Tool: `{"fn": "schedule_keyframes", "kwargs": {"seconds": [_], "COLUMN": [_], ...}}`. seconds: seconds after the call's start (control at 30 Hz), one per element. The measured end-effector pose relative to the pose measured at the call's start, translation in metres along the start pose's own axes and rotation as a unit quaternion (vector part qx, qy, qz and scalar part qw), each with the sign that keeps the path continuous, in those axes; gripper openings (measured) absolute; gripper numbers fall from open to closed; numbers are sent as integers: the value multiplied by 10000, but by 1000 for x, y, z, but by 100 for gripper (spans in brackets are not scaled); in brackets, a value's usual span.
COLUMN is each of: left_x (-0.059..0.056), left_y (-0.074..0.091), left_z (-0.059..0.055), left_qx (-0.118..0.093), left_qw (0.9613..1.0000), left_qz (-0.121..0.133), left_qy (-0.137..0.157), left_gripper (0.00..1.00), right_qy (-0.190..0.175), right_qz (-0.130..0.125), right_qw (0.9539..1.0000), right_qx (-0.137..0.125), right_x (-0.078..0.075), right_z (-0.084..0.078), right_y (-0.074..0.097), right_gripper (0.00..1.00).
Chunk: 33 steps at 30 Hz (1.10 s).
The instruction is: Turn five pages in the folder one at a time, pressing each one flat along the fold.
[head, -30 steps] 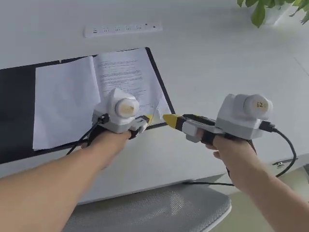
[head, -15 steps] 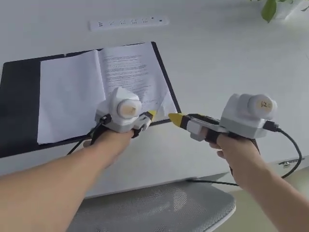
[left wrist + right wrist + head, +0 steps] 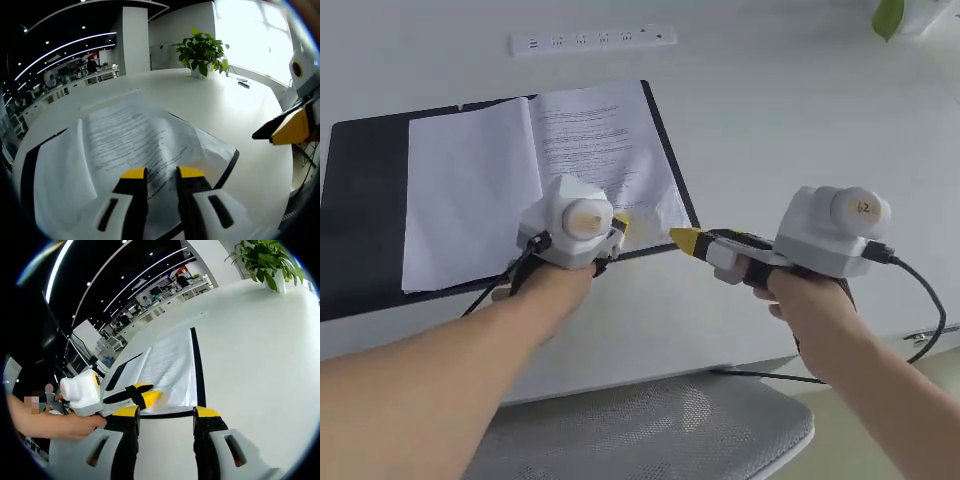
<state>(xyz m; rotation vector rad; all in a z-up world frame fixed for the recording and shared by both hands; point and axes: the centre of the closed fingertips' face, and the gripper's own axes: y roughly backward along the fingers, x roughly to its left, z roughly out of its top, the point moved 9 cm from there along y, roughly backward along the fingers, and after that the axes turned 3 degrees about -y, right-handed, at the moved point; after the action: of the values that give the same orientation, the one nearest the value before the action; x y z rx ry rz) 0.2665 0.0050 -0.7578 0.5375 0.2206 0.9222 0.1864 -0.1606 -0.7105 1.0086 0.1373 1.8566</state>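
**Q:** Identify the work surface and the largest item on it.

**A:** The surface is a white tabletop (image 3: 800, 120). A grey mesh chair (image 3: 650, 425) stands below its near edge. A black folder (image 3: 360, 190) lies open and flat on the tabletop, left of centre in the head view.

**Q:** What is the page condition?

**A:** Two sheets face up. A blank page (image 3: 470, 190) is on the left and a printed page (image 3: 595, 150) is on the right, and they meet at the fold. In the left gripper view the printed page shows a slight ripple.

**Q:** What is the tool status?

**A:** The left tool (image 3: 161, 174) is over the lower right part of the printed page. Its jaws are set to a narrow gap with nothing between them. Contact with the paper cannot be confirmed. The right tool (image 3: 166, 412) is above bare tabletop, just beside the folder's near right corner, with its tips pointing toward the left tool. Its jaws are set wider and are empty.

**Q:** What are the remaining items?

**A:** A potted plant (image 3: 202, 50) stands at the far side of the tabletop. A white power strip (image 3: 592, 39) lies beyond the folder's far edge.
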Motion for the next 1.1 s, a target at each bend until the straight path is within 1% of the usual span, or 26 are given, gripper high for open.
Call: {"fn": "schedule_keyframes", "kwargs": {"seconds": [0.03, 0.07, 0.13, 0.23, 0.33, 0.4, 0.5, 0.57, 0.67, 0.73, 0.8, 0.9, 0.93, 1.03, 1.07, 1.1], "left_x": [1, 2, 2, 2, 2, 1, 1, 2, 1, 2, 2, 3, 3, 3, 3, 3], "left_y": [0, 0, 0, 0, 1, 1, 1, 1, 2, 2, 1, 0, 0, 0, 0, 0], "left_z": [0, 0, 0, 0, 0, 0, 0, -1, -1, -1, -1, 0, -1, -1, 0, 0], "left_qx": [-6, 30, 12, -3, -1, -2, -10, -14, -21, -22, -25, -8, -6, 10, 20, 30], "left_qw": [10000, 9999, 10000, 9999, 9999, 9999, 9999, 9999, 9999, 9999, 9999, 9999, 9999, 9999, 9999, 9999], "left_qz": [20, 50, 60, 60, 71, 72, 71, 71, 73, 74, 68, 65, 63, 54, 48, 41], "left_qy": [12, 145, 55, 94, 96, 97, 98, 101, 114, 111, 119, 124, 131, 130, 139, 147], "left_gripper": [19, 16, 16, 15, 15, 15, 15, 15, 16, 16, 16, 16, 16, 16, 16, 16], "right_qy": [18, 43, 82, 118, 96, 61, 23, -14, -107, -120, -113, -98, -78, -88, -83, -96], "right_qz": [1, 10, 32, 67, 29, 41, 13, 32, 18, -13, -65, -103, -101, -82, -66, -46], "right_qw": [10000, 10000, 10000, 9999, 9998, 9999, 9998, 9997, 9994, 9996, 9996, 9998, 9999, 9999, 9999, 9999], "right_qx": [4, -3, -7, 30, 151, 152, 208, 226, 322, 271, 249, 129, 37, -31, -110, -127], "right_x": [0, 0, 1, 1, -3, -3, -5, -5, -6, -6, -6, -6, -6, -3, -1, -1], "right_z": [1, 2, 5, 8, 8, 9, 9, 9, 6, 6, 6, 8, 9, 9, 10, 10], "right_y": [-3, -5, -11, -21, -30, -35, -38, -41, -43, -42, -42, -40, -40, -41, -40, -41], "right_gripper": [40, 40, 39, 38, 37, 34, 33, 30, 25, 19, 9, 0, 0, 0, 0, 0]}}
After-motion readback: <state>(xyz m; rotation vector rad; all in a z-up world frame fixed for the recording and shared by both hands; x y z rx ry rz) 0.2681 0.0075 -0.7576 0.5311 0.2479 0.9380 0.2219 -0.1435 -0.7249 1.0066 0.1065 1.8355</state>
